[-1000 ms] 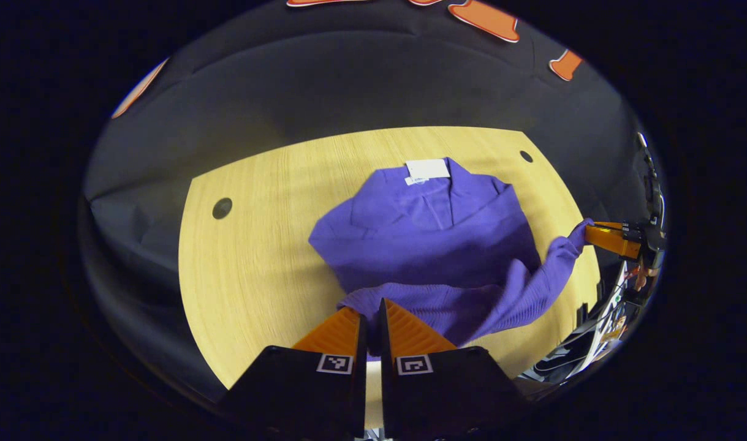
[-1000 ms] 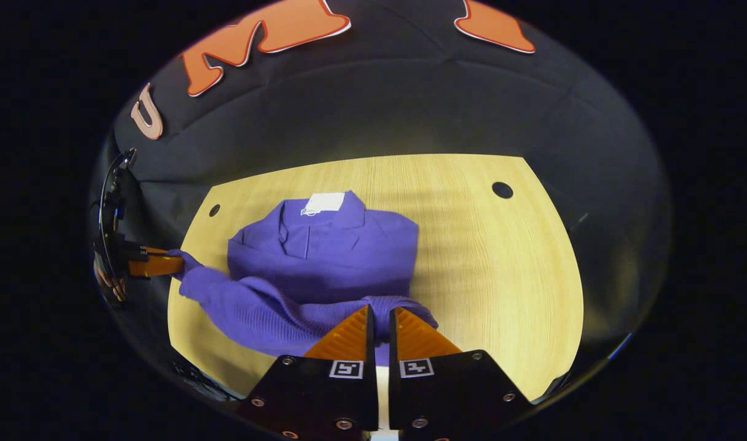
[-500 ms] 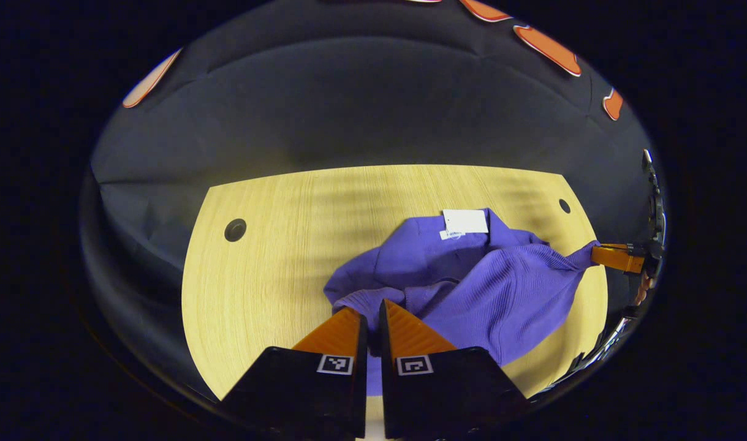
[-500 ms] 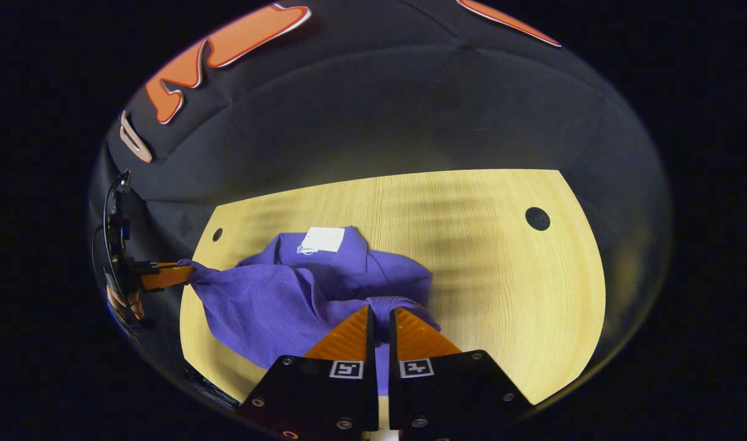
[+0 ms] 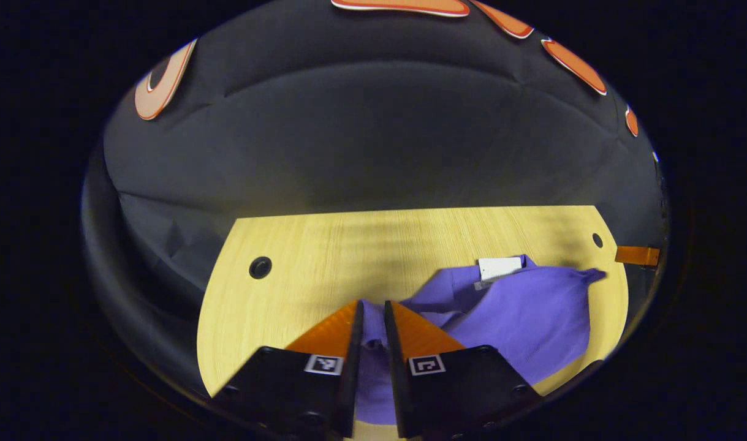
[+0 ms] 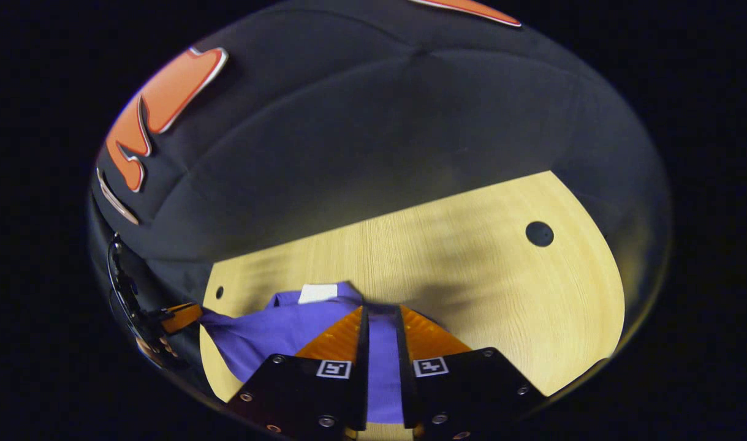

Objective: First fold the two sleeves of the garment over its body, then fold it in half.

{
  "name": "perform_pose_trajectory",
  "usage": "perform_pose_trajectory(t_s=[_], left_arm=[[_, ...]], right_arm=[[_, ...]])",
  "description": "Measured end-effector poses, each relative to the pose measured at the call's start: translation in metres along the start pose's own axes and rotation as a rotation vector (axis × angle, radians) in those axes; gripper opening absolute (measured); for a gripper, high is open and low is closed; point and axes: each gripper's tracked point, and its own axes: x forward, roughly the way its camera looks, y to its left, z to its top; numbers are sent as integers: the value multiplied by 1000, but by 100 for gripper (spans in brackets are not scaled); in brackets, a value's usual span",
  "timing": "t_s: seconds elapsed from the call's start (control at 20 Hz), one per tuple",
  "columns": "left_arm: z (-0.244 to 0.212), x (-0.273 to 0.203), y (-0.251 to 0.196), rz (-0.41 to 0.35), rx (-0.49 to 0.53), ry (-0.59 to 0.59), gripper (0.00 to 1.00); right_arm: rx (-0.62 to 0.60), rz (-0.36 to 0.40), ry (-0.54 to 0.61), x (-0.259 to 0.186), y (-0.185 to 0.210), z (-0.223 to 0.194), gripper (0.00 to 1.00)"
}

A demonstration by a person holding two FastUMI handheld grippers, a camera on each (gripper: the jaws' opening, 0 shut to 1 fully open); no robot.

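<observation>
Jaws (both pairs) pinch purple garment (image 5: 532, 318) above table (image 5: 299, 269).

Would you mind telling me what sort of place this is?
Probably a recording booth: black cloth wall, one bare wooden table with a round cable hole, and a purple garment on it.

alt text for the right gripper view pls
The right tongs pinch the purple garment, its cloth running between their fingers above a light wooden table. A white tag shows at the garment's far edge, and the left tongs hold its far-left corner.
</observation>
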Motion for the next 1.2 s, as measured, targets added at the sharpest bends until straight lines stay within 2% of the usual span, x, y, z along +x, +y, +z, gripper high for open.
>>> perform_pose_trajectory(t_s=[0.05, 0.1, 0.15, 0.2, 0.25, 0.3, 0.35, 0.4, 0.45, 0.5, 0.55, 0.7, 0.8, 0.95, 1.2], left_arm=[[3, -7, -1, 7, 3, -15, 37], [5, -13, -5, 3, 6, -27, 39], [7, -19, -3, -1, 3, -43, 45], [10, -28, -3, -6, 0, -60, 51], [15, -38, 5, 6, -9, -86, 67], [20, -48, 8, -5, -24, -115, 72], [24, -59, 5, -18, -43, -148, 83], [25, -67, 5, -35, -60, -171, 85], [22, -77, 5, -41, -81, -180, 87], [14, -86, 2, -55, -94, -183, 93], [11, -95, -1, -69, -109, -196, 100], [8, -124, -3, -99, -104, -262, 100], [8, -144, 0, -90, -89, -315, 100], [9, -180, -6, -123, -90, -401, 100], [9, -232, -12, -146, -97, -558, 100]], right_arm=[[0, -8, -17, -6, -4, 4, 25], [-13, -23, -39, -13, -9, 7, 26], [-34, -39, -67, -22, -11, 12, 38], [-56, -50, -91, -31, -11, 15, 30], [-85, -60, -124, -43, -8, 17, 43], [-117, -59, -155, -54, -3, 20, 37], [-146, -50, -165, -66, 1, 16, 49], [-158, -44, -168, -75, 11, 11, 50], [-158, -32, -182, -83, 20, 10, 69], [-157, -25, -195, -89, 28, 7, 85], [-159, -23, -216, -98, 36, 6, 92], [-216, -38, -307, -124, 54, 10, 95], [-257, -56, -357, -140, 65, 10, 95], [-299, -65, -437, -163, 85, 9, 95], [-367, -25, -576, -200, 125, -5, 95]])
